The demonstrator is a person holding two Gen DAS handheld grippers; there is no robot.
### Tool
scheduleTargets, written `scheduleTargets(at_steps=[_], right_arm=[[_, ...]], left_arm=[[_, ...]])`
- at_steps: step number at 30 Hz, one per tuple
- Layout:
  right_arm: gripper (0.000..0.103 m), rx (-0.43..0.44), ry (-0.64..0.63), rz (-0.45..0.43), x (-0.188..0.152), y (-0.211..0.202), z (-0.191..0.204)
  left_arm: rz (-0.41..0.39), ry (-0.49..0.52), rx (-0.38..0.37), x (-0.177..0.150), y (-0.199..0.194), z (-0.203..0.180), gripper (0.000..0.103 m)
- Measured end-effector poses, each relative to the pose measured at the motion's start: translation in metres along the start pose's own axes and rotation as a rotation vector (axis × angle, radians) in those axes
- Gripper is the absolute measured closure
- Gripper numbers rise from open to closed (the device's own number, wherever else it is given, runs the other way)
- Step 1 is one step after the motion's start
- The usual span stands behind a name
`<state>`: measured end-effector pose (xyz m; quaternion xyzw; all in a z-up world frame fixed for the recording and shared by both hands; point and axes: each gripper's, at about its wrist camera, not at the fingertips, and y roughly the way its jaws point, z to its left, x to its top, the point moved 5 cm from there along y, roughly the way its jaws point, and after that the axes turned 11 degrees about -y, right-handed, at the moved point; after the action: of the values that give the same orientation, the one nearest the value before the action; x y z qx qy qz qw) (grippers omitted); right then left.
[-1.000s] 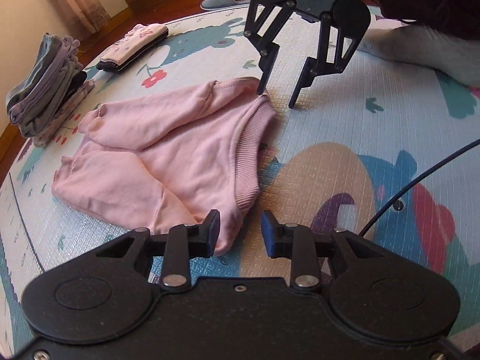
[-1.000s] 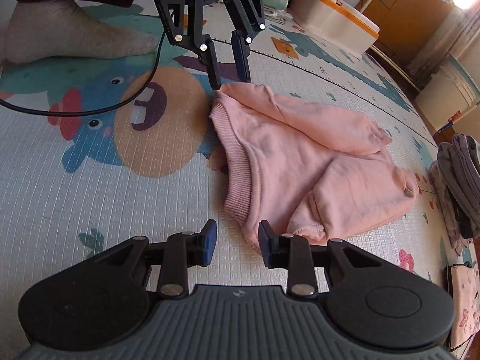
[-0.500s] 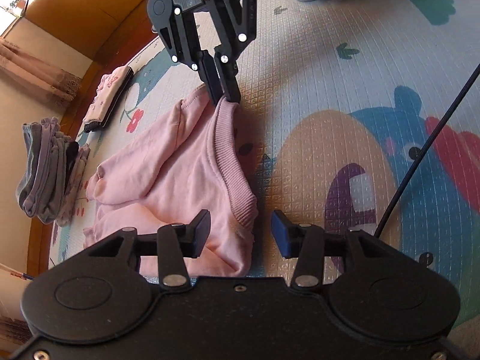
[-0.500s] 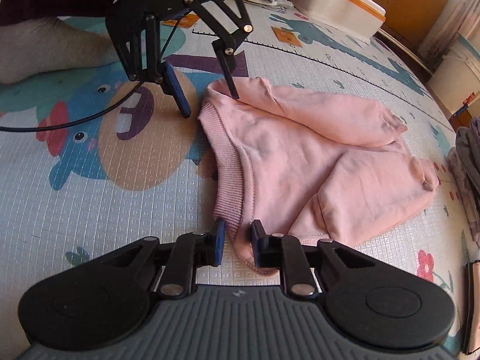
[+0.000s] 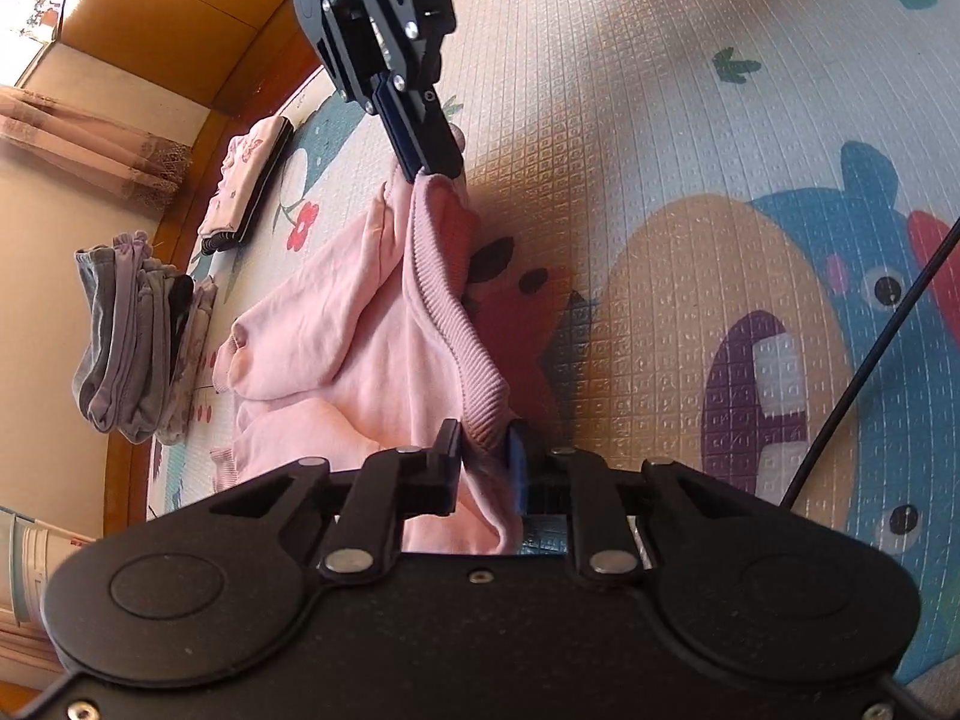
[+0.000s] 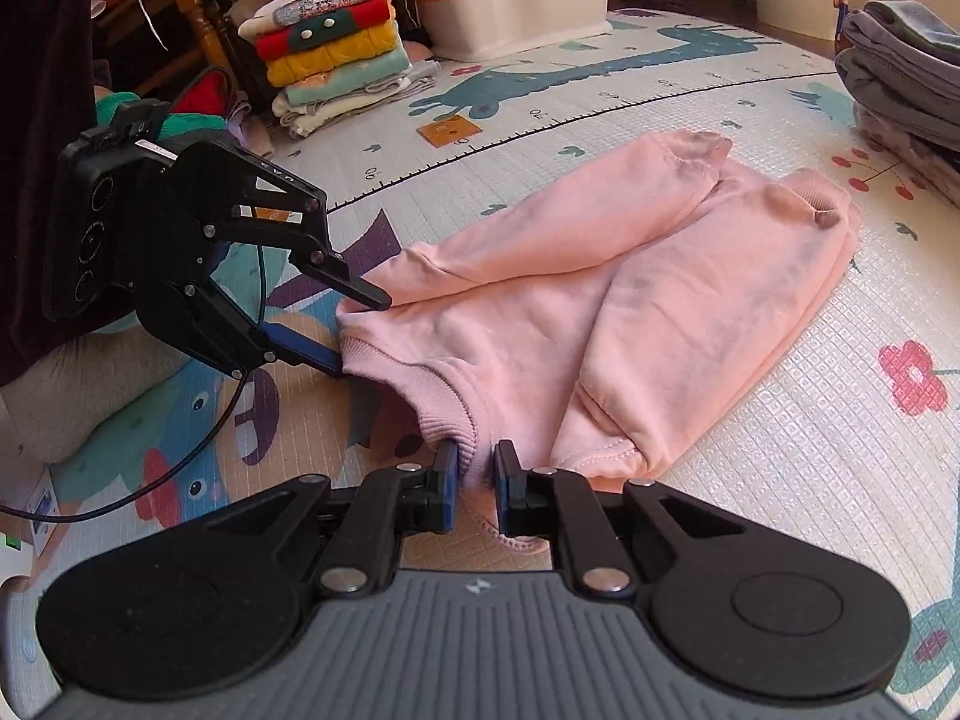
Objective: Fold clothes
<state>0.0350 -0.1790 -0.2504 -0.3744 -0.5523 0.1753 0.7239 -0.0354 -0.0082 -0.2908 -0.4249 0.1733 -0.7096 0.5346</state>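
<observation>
Both grippers are clamped on the ribbed waistband [image 5: 447, 312] of the pink trousers [image 6: 600, 324], one at each end. Your left gripper [image 5: 485, 467] has just been closing, and the band corner is now pinched between its pads. Your right gripper [image 6: 474, 483] has also just been closing and grips the opposite corner; it's visible again in the left view [image 5: 433, 163], with fabric hanging from its tips.

Key geometry: the waistband runs as a taut-ish line from one gripper to the other, lifted slightly off the play mat [image 5: 690, 240]. The trousers' long axis runs away from that line, legs side by side, cuffs [image 6: 822, 210] at the far end, still flat on the mat. So the garment lies straight ahead of both your hands. Neither hand is clearly nearer the cuffs. My read: the next fold carries the band toward the cuffs, both hands moving together.

View differences:
- The right view shows full leg length and both cuffs, plus the stack of folded clothes [image 6: 330, 60] behind. The left view cuts off the lower leg.
- The left view shows the grey folded pile [image 5: 138, 324] beside the legs and the waistband's ribbing edge-on. The right view catches only that pile's corner.

Watch the cable [image 5: 870, 360] trailing across the mat.
</observation>
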Motion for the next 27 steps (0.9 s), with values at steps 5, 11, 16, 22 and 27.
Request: scheduleTargets(at_steps=[5,11,16,22,27], right_arm=[[0.086,-0.068,-0.182,0.038,-0.001,0.002,0.021],[0.059,-0.203,-0.516,0.132,-0.017,0.023,0.062],[0.058,-0.270,-0.609,0.138,-0.016,0.032,0.071],[0.090,-0.220,-0.515,0.164,-0.010,0.027,0.061],[0.090,-0.138,-0.470,0.129,-0.001,0.001,0.065]], left_arm=[[-0.030,-0.073,-0.014,0.001,-0.008,0.008,0.089],[-0.051,-0.150,-0.029,0.006,-0.014,0.018,0.090],[-0.062,-0.162,-0.047,0.007,-0.017,0.017,0.090],[-0.070,-0.138,-0.107,0.006,-0.025,0.010,0.091],[-0.079,-0.217,-0.257,0.008,-0.045,0.023,0.091]])
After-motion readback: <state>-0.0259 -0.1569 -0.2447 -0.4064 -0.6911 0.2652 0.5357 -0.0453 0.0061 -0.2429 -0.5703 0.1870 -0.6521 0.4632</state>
